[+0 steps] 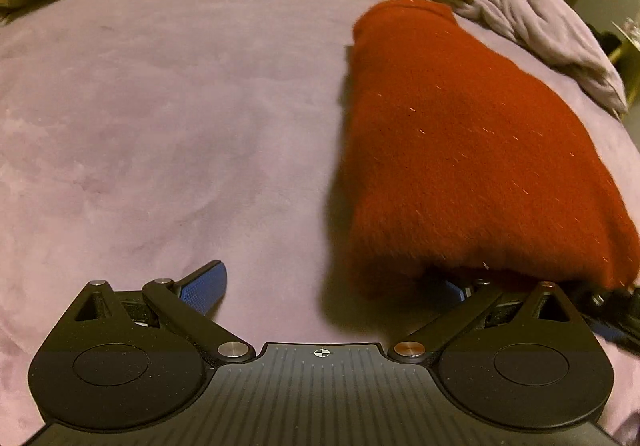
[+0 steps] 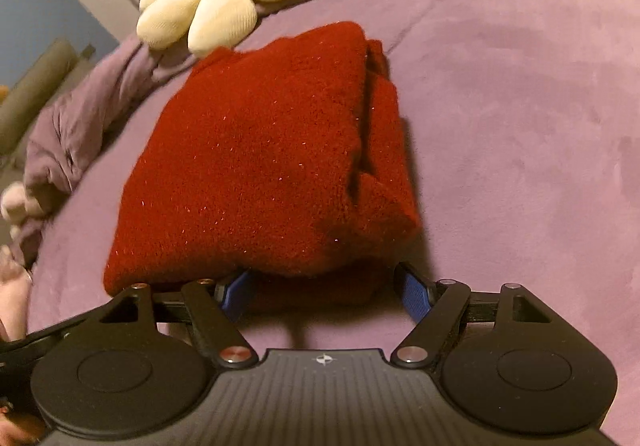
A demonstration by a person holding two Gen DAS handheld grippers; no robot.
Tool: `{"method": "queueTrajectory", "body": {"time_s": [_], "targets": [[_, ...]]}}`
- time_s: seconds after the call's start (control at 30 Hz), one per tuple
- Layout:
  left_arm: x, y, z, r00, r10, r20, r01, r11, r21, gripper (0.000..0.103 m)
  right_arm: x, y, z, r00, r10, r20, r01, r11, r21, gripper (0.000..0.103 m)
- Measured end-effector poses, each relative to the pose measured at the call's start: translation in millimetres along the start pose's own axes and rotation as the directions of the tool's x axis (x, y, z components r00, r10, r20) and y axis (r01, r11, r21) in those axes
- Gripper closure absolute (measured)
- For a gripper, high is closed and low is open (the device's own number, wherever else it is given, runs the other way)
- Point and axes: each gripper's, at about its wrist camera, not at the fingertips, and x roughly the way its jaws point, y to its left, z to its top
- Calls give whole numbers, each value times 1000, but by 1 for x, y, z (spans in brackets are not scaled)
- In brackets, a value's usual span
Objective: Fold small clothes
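red garment (image 2: 256, 166) folded on bed (image 2: 520, 106) | left tongs (image 1: 328, 286) wide, gripping nothing | right tongs (image 2: 324, 286) wide at garment's near edge, not clamped

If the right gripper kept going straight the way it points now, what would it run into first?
Most likely the folded red sweater. The right gripper stands open with the sweater's near edge right ahead between its fingers, on the purple bedspread. Depth is hard to judge here.
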Motion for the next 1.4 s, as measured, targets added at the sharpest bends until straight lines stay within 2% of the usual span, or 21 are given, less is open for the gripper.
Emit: {"method": "queueTrajectory", "body": {"time_s": [0.17, 0.27, 0.33, 0.43, 0.47, 0.5, 0.67, 0.8, 0.93, 1.03, 1.13, 1.23, 1.4], "targets": [[-4, 10, -3, 1000, 1, 3, -1, 998, -57, 0, -1, -15, -1, 995, -95, 39, 93, 994, 57, 29], [-10, 17, -6, 1000, 3, 5, -3, 998, -59, 0, -4, -21, 2, 991, -129, 30, 128, 991, 39, 28], [-19, 19, -11, 1000, 31, -5, -31, 999, -45, 0, -10, -13, -2, 985, -171, 13, 171, 984, -42, 22], [-35, 17, -22, 994, 105, 9, -106, 994, 23, 0, -22, -4, -17, 982, -187, -22, 182, 972, -146, 13], [-42, 15, -27, 994, 111, 13, -112, 993, 47, 0, -25, 0, -23, 980, -198, -32, 190, 967, -170, 6], [-47, 14, -30, 994, 109, 15, -109, 992, 66, 0, -29, 3, -29, 978, -206, -37, 196, 962, -190, 4], [-71, 6, -39, 998, 64, 22, -66, 991, 113, 0, -46, 22, -49, 965, -252, -67, 227, 939, -259, 4], [-86, -2, -41, 999, -4, 42, -2, 990, 138, 0, -61, 37, -52, 970, -241, -35, 221, 932, -288, 4], [-93, -7, -37, 999, -22, 47, 14, 987, 161, 0, -66, 52, -47, 961, -274, -23, 253, 914, -317, 4], [-101, -12, -34, 997, -1, 76, -13, 984, 180, 0, -75, 60, -45, 963, -270, 10, 258, 907, -332, 4], [-103, -15, -29, 997, 13, 72, -27, 982, 189, 0, -77, 67, -39, 952, -304, 44, 301, 892, -336, 4], [-105, -20, -26, 995, 53, 83, -69, 974, 217, 0, -77, 71, -34, 943, -330, 36, 323, 887, -330, 4], [-108, -25, -27, 990, 92, 104, -116, 958, 260, 0, -80, 74, -31, 947, -321, 26, 313, 901, -299, 4]]}}
